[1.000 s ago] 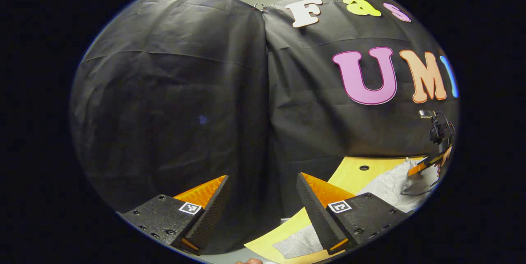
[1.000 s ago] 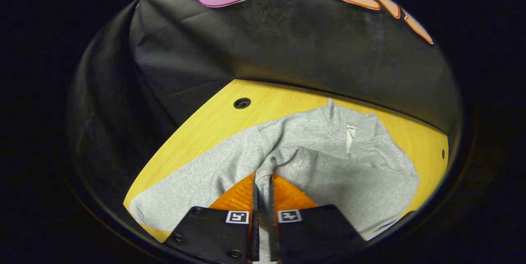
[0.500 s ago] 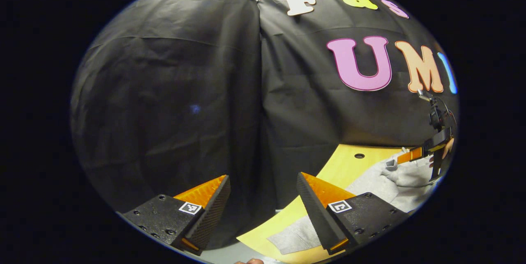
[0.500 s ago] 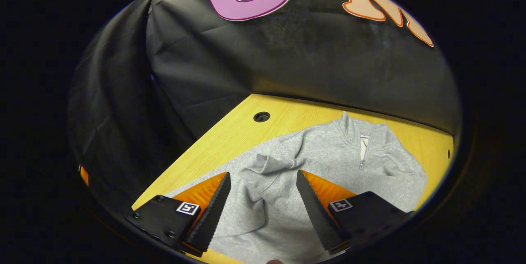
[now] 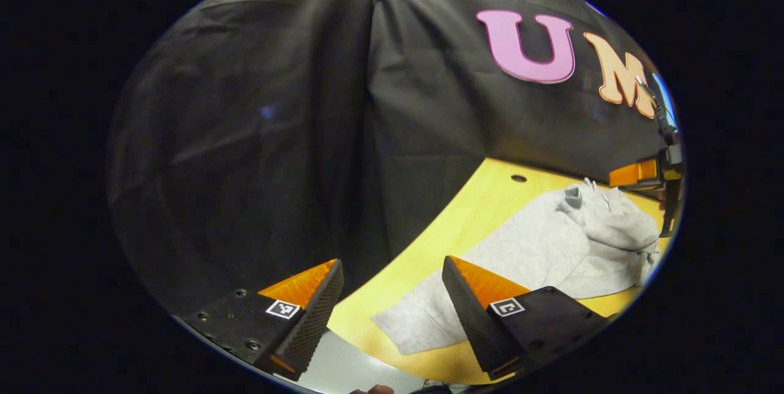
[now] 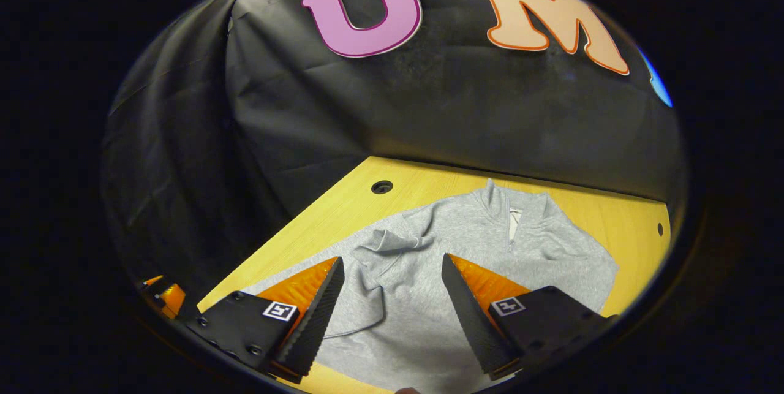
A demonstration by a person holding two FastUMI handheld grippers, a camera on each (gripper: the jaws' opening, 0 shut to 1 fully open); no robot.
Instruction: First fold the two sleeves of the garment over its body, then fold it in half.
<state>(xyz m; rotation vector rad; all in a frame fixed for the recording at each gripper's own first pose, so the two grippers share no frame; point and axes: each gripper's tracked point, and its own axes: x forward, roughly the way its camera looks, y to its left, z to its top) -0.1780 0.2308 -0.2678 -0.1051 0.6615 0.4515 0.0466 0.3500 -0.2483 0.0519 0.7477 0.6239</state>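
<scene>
Our left claw (image 5: 392, 296) hangs with its fingers apart at the near left corner of the worktop (image 5: 465, 222), holding nothing. The grey garment (image 6: 465, 259) lies flat on it, one sleeve (image 6: 386, 244) folded over the body. Our right claw (image 6: 392, 296) hovers above, fingers apart.

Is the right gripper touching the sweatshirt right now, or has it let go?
Apart. In the left gripper view the right gripper hangs in the air above the sweatshirt, dark wall showing between them. In the right gripper view its jaws stand wide open over the cloth.
</scene>
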